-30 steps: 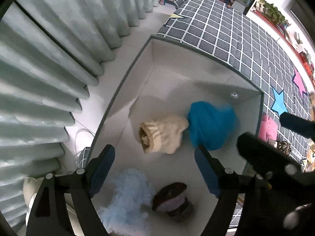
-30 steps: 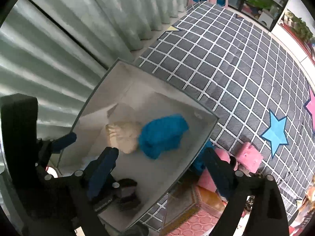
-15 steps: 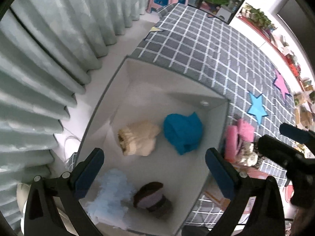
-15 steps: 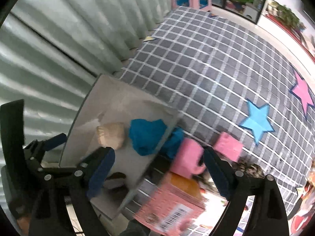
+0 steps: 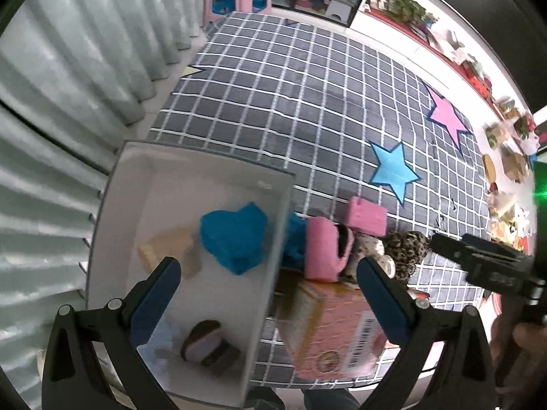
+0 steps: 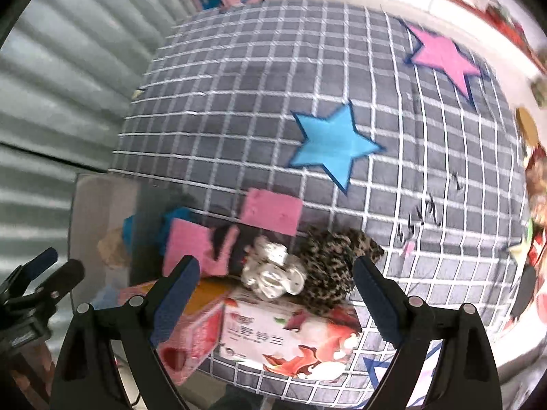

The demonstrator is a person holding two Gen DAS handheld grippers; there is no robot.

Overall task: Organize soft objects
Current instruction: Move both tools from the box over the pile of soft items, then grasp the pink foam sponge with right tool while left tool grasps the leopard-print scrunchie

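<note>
A white bin [image 5: 177, 198] at the left holds a blue knitted piece [image 5: 236, 239], a cream knit hat [image 5: 167, 253] and a brown and purple item [image 5: 208, 341]. My left gripper [image 5: 268, 266] hangs open and empty above the bin's right wall. Beside the bin lie a pink pouch [image 6: 195, 246], a pink block [image 6: 271, 210], a white scrunchie [image 6: 273, 270] and a leopard-print piece [image 6: 335, 263]. Above the scrunchie my right gripper [image 6: 277, 266] stands open, holding nothing.
A pink printed carton [image 6: 287, 341] lies at the near edge of the grey checked mat [image 6: 273, 102], under the scrunchie. Blue and pink stars mark the mat. Pale curtains [image 5: 68, 85] hang at the left and shelves with clutter run along the right.
Both grippers have swung right, off the bin's inside. The left one rose and its jaws widened. The right one now hangs over the pile on the mat.
</note>
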